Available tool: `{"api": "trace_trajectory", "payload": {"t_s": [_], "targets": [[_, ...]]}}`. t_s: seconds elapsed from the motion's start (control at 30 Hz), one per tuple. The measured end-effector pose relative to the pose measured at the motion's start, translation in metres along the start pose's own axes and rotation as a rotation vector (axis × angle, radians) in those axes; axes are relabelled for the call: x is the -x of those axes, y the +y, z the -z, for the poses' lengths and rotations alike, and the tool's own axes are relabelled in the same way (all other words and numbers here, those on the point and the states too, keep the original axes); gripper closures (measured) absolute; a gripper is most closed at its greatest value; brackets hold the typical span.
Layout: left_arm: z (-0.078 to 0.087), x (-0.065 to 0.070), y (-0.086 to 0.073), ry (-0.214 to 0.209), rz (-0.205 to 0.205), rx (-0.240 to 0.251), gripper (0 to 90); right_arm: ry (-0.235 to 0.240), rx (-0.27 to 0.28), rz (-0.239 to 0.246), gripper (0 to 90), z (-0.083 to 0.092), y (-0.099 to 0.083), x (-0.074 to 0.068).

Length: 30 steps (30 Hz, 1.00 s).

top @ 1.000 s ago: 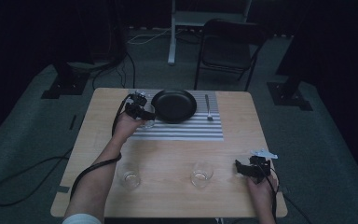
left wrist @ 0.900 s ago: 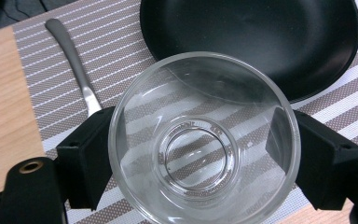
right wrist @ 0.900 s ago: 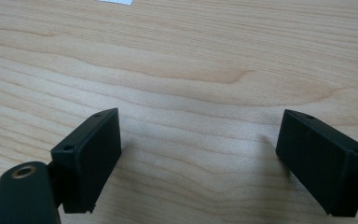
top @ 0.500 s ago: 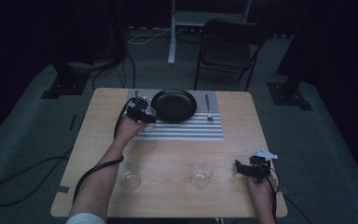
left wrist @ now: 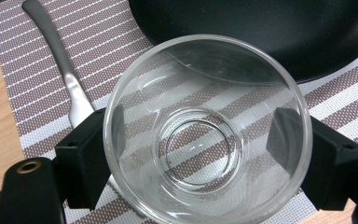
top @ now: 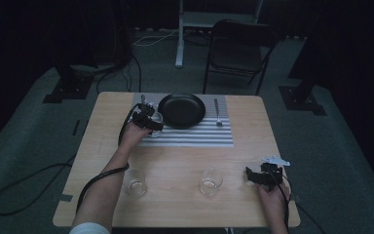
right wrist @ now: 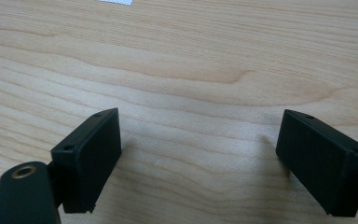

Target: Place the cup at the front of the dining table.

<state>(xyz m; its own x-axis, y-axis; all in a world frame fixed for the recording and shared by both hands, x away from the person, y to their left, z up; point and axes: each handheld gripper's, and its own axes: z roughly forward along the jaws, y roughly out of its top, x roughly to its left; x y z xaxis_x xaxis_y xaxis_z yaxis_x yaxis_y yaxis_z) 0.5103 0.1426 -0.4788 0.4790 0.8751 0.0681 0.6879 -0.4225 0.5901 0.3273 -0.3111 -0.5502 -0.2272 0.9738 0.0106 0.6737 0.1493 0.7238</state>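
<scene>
Two grippers work at the wooden table. The left gripper reaches well forward on an outstretched forearm to the striped placemat near the table's far edge. Its jaws have just been easing apart, yet a clear glass sits between them with the pads against its sides, standing on the mat just beside the black plate and over the handle of a knife. The right gripper rests low near the table's near right corner, hand behind it, its jaws spread wide over bare wood with nothing between them. Along the near edge stand two more glasses, well apart.
</scene>
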Motion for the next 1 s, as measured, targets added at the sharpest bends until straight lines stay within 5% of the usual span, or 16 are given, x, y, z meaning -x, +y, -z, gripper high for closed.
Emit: {"api": "trace_trajectory", "payload": {"t_s": [0.33,0.4,1.0], "targets": [[0.003,-0.002,-0.005,-0.022,0.027,0.023,17.1,0.000,0.000,0.000,13.4,0.000,0.000,0.000],[0.003,-0.002,-0.006,-0.037,0.037,0.023,9.9,0.000,0.000,0.000,13.5,0.000,0.000,0.000],[0.012,-0.005,-0.022,-0.036,0.000,0.066,10.0,0.000,0.000,0.000,13.4,0.000,0.000,0.000]]}}
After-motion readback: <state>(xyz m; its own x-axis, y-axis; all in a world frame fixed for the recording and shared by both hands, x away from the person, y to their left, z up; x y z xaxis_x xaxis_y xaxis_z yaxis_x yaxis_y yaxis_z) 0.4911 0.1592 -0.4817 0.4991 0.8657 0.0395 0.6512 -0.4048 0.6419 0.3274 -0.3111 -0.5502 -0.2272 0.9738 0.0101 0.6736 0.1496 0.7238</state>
